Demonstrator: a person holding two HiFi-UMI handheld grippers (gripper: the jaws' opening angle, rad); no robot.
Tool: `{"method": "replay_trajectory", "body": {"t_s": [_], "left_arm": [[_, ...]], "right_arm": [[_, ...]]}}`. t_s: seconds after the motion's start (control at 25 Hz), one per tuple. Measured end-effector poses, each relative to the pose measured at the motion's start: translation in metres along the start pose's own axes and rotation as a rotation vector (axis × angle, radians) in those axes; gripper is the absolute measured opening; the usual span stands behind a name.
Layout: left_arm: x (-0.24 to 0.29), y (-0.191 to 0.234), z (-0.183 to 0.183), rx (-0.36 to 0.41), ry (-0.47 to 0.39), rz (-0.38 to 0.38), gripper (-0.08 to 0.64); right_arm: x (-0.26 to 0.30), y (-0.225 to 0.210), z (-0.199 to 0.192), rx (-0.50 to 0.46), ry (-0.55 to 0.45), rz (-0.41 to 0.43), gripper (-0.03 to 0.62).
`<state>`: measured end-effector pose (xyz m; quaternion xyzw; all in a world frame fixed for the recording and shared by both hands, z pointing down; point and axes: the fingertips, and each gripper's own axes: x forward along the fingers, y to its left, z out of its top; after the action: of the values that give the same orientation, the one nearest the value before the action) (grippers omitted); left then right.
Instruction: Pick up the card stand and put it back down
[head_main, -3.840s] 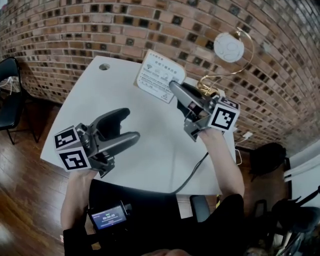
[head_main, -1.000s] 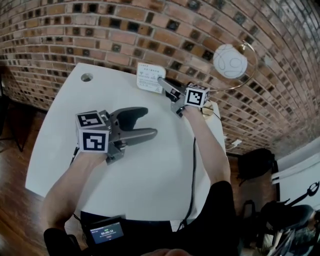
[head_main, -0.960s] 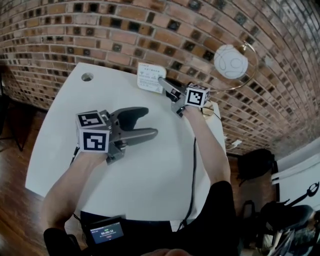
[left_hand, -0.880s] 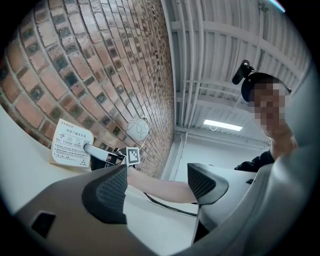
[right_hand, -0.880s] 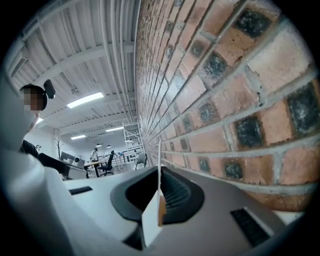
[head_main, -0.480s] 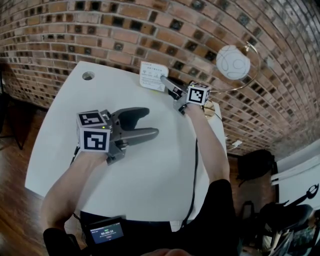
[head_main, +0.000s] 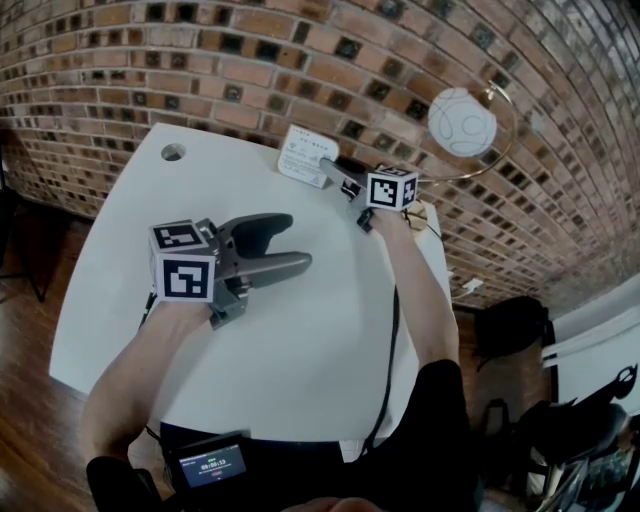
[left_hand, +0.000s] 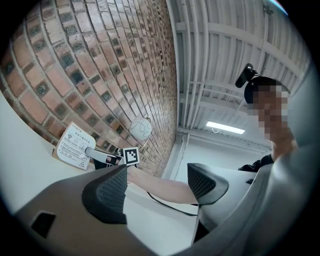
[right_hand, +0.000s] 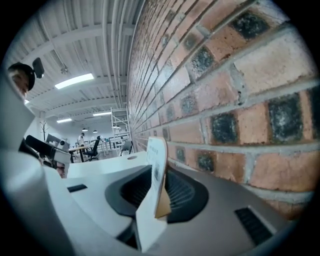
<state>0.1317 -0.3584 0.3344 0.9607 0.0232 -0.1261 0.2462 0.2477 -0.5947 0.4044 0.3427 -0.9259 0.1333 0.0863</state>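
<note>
Nearest, the left gripper (head_main: 295, 242) hovers over the near-left part of the white tabletop (head_main: 300, 350), its fingers spread wide with nothing between them. A dark cable (head_main: 391, 340) runs down the tabletop's right side, beside the person's right forearm. Farther off, the right gripper (head_main: 328, 168) reaches to the tabletop's far edge, where the card stand (head_main: 298, 158) stands upright. Its fingers have just been opening. The right gripper view shows the card stand (right_hand: 157, 165) edge-on between the two dark pads, which stand parted around it rather than pinching it. Just behind rises the brick wall (head_main: 250, 60), and at the far right is a lamp with a white globe (head_main: 462, 122).
</note>
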Motion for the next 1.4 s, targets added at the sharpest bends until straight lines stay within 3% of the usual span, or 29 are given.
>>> {"method": "replay_trajectory", "body": {"t_s": [0.12, 0.48, 0.84, 1.4], "left_arm": [[-0.001, 0.001, 0.000, -0.001, -0.002, 0.007, 0.371], [-0.002, 0.003, 0.001, -0.006, -0.007, 0.014, 0.371], [-0.002, 0.002, 0.003, -0.013, -0.015, 0.014, 0.371], [-0.003, 0.003, 0.002, -0.014, -0.015, 0.018, 0.371]], "right_arm": [[-0.002, -0.001, -0.006, 0.013, 0.023, -0.032, 0.149], [-0.006, -0.002, -0.031, -0.020, 0.159, -0.131, 0.149], [-0.009, -0.015, -0.028, 0.013, 0.152, -0.194, 0.149], [-0.013, -0.016, -0.028, 0.037, 0.137, -0.202, 0.149]]}}
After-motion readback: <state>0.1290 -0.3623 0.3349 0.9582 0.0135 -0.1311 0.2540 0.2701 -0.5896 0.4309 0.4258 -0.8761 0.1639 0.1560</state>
